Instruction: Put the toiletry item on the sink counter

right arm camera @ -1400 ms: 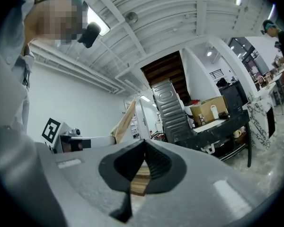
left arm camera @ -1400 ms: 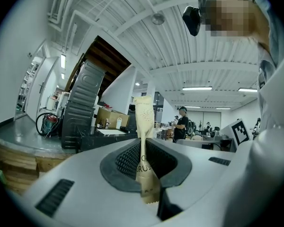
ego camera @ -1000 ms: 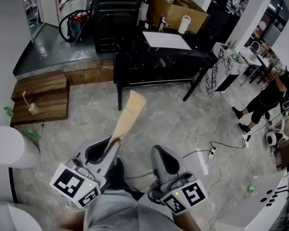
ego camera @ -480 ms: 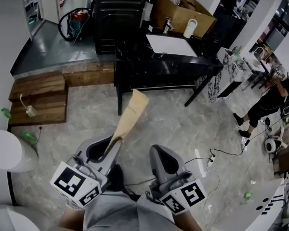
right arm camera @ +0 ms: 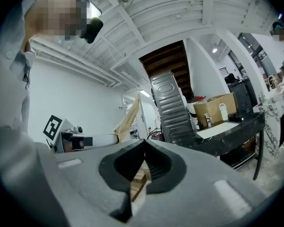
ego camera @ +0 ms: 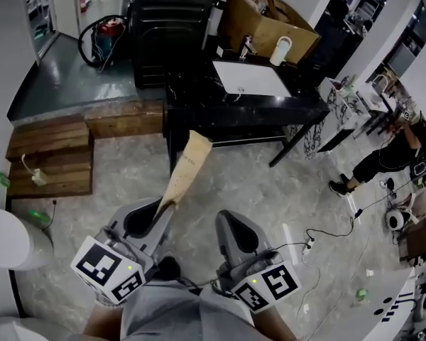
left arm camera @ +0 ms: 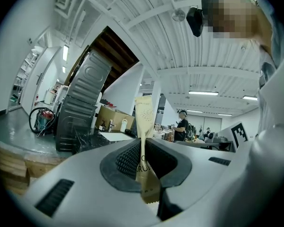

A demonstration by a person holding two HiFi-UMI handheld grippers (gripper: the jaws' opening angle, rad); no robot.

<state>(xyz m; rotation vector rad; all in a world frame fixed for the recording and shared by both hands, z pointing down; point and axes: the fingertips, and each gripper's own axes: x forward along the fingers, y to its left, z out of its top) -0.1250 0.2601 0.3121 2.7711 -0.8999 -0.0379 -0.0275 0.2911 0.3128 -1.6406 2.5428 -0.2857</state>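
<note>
Tan toiletry tube (ego camera: 187, 168), one: lower centre of the head view, its tail pinched in the left tool (ego camera: 151, 222), whose jaws are narrowed onto it. Right tool (ego camera: 236, 236), one: jaws together, empty. Black bench (ego camera: 192, 109), one: upper centre, well apart. Best handling is to carry the tube level and lay it on bare top beside the white sink (ego camera: 250, 78), one. Faucet (ego camera: 247, 46), one. White bottle (ego camera: 279, 50), one.
</note>
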